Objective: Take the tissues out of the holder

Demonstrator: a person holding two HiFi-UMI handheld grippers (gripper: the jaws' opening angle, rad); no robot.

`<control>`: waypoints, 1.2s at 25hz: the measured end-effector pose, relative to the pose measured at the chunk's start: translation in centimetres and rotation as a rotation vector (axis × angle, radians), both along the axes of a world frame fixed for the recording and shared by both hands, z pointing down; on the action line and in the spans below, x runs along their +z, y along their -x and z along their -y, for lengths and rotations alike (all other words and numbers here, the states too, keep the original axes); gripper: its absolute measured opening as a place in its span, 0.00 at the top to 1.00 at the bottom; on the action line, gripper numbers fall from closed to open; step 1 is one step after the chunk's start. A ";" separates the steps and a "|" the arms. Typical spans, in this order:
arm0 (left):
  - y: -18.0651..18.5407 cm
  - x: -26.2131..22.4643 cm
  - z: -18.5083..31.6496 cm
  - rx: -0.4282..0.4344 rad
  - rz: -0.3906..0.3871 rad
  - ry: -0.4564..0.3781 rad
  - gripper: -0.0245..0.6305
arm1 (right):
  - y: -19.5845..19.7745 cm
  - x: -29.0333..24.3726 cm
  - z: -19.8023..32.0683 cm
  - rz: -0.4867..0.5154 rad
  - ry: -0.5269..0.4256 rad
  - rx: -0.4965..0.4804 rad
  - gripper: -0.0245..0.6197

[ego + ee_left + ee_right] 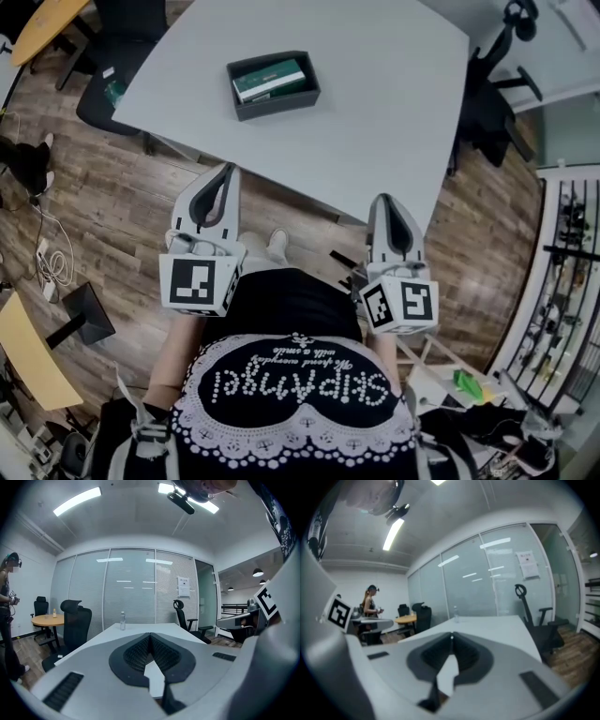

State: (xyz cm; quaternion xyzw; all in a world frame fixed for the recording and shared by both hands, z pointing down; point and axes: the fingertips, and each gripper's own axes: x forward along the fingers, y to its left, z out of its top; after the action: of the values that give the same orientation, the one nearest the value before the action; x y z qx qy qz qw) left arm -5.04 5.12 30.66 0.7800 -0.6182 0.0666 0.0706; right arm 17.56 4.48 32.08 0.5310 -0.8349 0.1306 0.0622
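Pale grey table (375, 103), head view: it fills the upper middle of the picture above a wood-plank floor (122, 206).
- Dark grey holder (273, 86), an open rectangular box, stands on the table's far-left part. Its long axis runs across the picture, the right end tilted slightly away.
- Tissues (269, 80), a green and white pack, lie flat inside the holder. The pack's long axis runs along the holder's, its ends pointing left and right.
- Left gripper (225, 171) is held over the floor just short of the table's near edge, tips pointing toward the table, well apart from the holder.
- Right gripper (389, 201) is level with it to the right, short of the same edge, also pointing forward.

Left gripper view:
- The jaws are pressed together at the tips, with nothing between them.
- The table stretches ahead beyond them.
- A clear bottle (122, 620) stands upright at the table's far end.
- A black office chair (76, 625) is at the left.
- A person (7, 620) stands at the far left.

Right gripper view:
- The jaws are likewise closed tip to tip and empty.
- The same bottle shows on the table beyond, in front of a glass wall (487, 578).
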 end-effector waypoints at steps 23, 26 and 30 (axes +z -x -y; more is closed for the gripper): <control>0.6 -0.1 1.6 -0.036 0.021 0.007 0.92 | -0.3 0.7 1.5 0.023 0.033 -0.001 0.91; 1.1 0.0 2.8 -0.031 0.016 0.000 0.92 | 0.3 0.9 2.5 0.017 0.041 -0.003 0.91; 1.8 0.0 4.7 -0.027 0.011 0.003 0.92 | 1.1 0.8 4.5 0.015 0.044 -0.001 0.91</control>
State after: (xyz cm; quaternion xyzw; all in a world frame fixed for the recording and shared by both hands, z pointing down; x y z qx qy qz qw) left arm -6.88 0.37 30.66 0.7710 -0.6290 0.0710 0.0692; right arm 16.41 0.03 32.92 0.5280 -0.8326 0.1530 0.0679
